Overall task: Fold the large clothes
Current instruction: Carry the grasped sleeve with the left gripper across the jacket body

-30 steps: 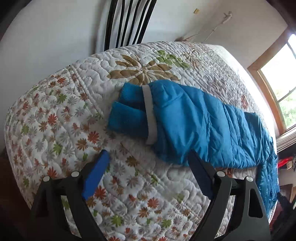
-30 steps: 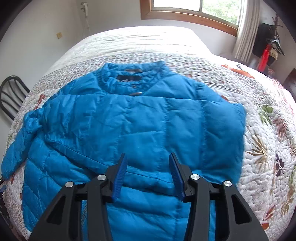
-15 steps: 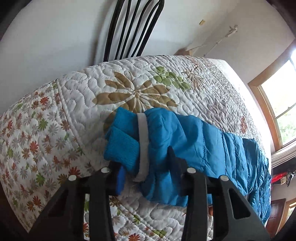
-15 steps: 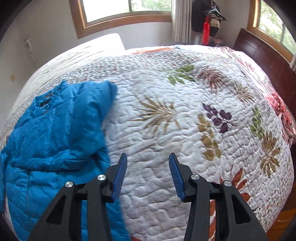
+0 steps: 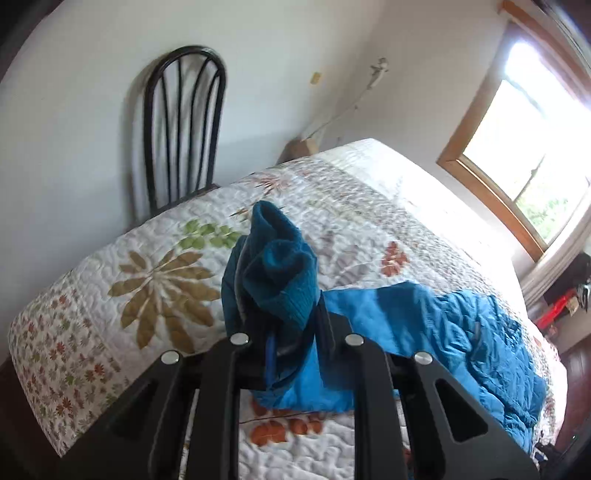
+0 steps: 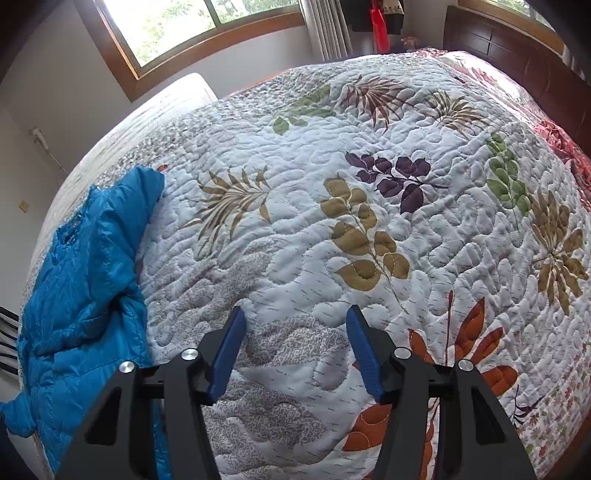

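A blue puffer jacket (image 5: 454, 328) lies on the quilted bed (image 5: 155, 295). My left gripper (image 5: 291, 332) is shut on the end of its sleeve, and the knit cuff (image 5: 284, 273) stands up above the jaws, lifted off the quilt. The fingertips are hidden by the fabric. In the right wrist view the jacket (image 6: 81, 280) lies at the left edge of the bed. My right gripper (image 6: 295, 347) is open and empty, above bare quilt (image 6: 369, 221) to the right of the jacket.
A black metal chair (image 5: 181, 125) stands against the wall beyond the bed's far edge. Windows (image 6: 177, 26) are behind the bed. A dark wooden headboard (image 6: 517, 48) is at the far right. The bed edge drops off at the left.
My left gripper closed on the sleeve cuff and lifted it off the quilt. My right gripper swung right, away from the jacket, over bare quilt, still open.
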Demonstrator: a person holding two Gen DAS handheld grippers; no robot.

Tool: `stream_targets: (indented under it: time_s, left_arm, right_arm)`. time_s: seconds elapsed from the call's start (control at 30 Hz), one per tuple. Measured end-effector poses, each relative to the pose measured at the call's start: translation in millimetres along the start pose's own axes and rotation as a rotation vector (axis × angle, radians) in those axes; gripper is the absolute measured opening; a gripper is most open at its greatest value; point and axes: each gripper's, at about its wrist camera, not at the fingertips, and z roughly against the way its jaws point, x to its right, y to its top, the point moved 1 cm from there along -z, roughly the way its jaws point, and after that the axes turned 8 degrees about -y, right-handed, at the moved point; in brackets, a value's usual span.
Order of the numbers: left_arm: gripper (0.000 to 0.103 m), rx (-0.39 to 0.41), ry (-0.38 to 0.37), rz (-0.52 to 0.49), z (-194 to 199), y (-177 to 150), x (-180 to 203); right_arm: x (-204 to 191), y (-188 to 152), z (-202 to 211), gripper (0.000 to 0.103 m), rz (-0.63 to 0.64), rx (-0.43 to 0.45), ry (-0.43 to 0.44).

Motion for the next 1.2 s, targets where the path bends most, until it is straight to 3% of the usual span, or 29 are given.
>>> stream_targets:
  time_s: [0.1,0.2,0.37,0.5,0.63,0.7,0.8,0.83,0.87,0.93,1.03,1.2]
  left_arm:
    - [0.016,-0.001,-0.096,-0.089,1.7,5.1,61.2]
    - [0.015,-0.018,-0.174,-0.171,-5.2,2.7,120.3]
    - [0.015,-0.062,-0.292,-0.306,-27.4,-24.5,218.5]
    - [0.015,-0.16,-0.386,-0.398,-57.7,-64.3,295.3]
    - [0.014,-0.265,-0.433,-0.477,-101.3,-114.9,358.1]
    - [0.017,-0.367,-0.472,-0.543,-128.3,-143.7,385.7]
    - [0.027,-0.457,-0.428,-0.608,-158.4,-177.1,400.9]
    - [0.037,-0.456,-0.396,-0.626,-160.1,-182.6,400.0]
    - [0.054,-0.444,-0.383,-0.634,-156.1,-185.5,397.0]
    - [0.066,-0.365,-0.344,-0.652,-139.2,-181.7,386.1]
    - [0.076,-0.236,-0.289,-0.691,-109.5,-168.1,367.0]
    - [0.076,-0.2,-0.228,-0.695,-96.5,-148.7,338.3]
  right_arm:
    - [11.3,1.0,9.1,0.057,-0.004,0.025,-0.009]
    - [33.4,0.6,11.5,0.057,-0.035,0.039,-0.079]
    - [78.9,-10.6,9.6,0.057,-0.105,0.029,-0.151]
    - [93.9,-21.1,13.8,0.057,-0.12,0.045,-0.168]
    - [91.7,-28.3,22.5,0.057,-0.112,0.07,-0.167]
    - [85.8,-31.3,25.9,0.057,-0.099,0.077,-0.163]
    - [70.3,-37.1,30.9,0.057,-0.06,0.072,-0.141]
    - [64.2,-39.6,35.1,0.057,-0.043,0.078,-0.13]
    - [56.1,-41.7,40.6,0.057,-0.02,0.088,-0.116]
    - [36.3,-43.9,52.7,0.057,0.033,0.109,-0.074]
    - [-4.2,-42.5,67.6,0.057,0.13,0.127,0.009]
    - [-96.3,-37.3,74.0,0.057,0.32,0.076,0.192]
